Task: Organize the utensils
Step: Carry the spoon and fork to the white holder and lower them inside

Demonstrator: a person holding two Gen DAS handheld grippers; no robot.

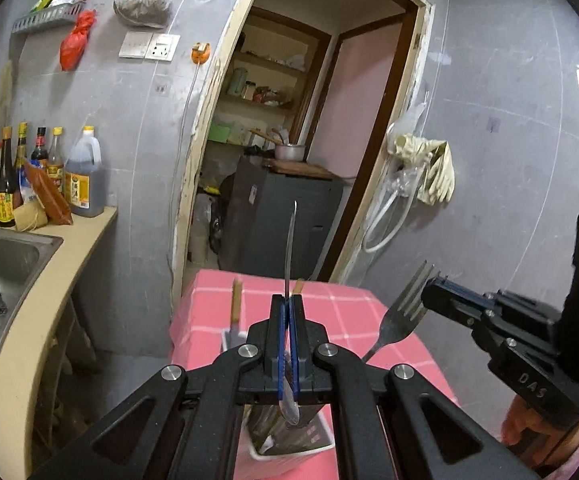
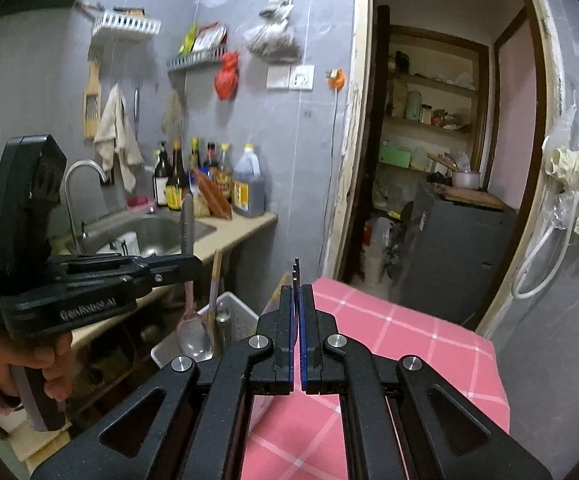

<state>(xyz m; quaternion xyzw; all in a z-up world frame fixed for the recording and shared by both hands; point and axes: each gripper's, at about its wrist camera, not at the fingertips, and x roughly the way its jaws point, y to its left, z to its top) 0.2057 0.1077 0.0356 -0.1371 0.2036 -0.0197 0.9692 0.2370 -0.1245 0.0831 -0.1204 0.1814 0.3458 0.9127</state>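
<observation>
My left gripper [image 1: 287, 300] is shut on a metal spoon [image 1: 290, 240], handle up and bowl down, held over a white utensil holder [image 1: 289, 446] on the pink checked table [image 1: 341, 312]. The spoon also shows in the right wrist view [image 2: 193, 332], above the holder [image 2: 233, 308]. Wooden-handled utensils [image 1: 236, 300] stand in the holder. My right gripper [image 2: 297, 292] is shut on a metal fork [image 1: 403, 312], gripped near its tines, which poke out between the fingers [image 2: 296, 270]. The right gripper [image 1: 435, 298] is to the right of the left one.
A steel sink [image 1: 5, 264] and counter with sauce bottles [image 1: 41, 172] lie at the left. A doorway [image 1: 289, 140] behind the table opens onto shelves and a dark cabinet [image 1: 281, 220]. Gloves and a hose [image 1: 421, 176] hang on the right wall.
</observation>
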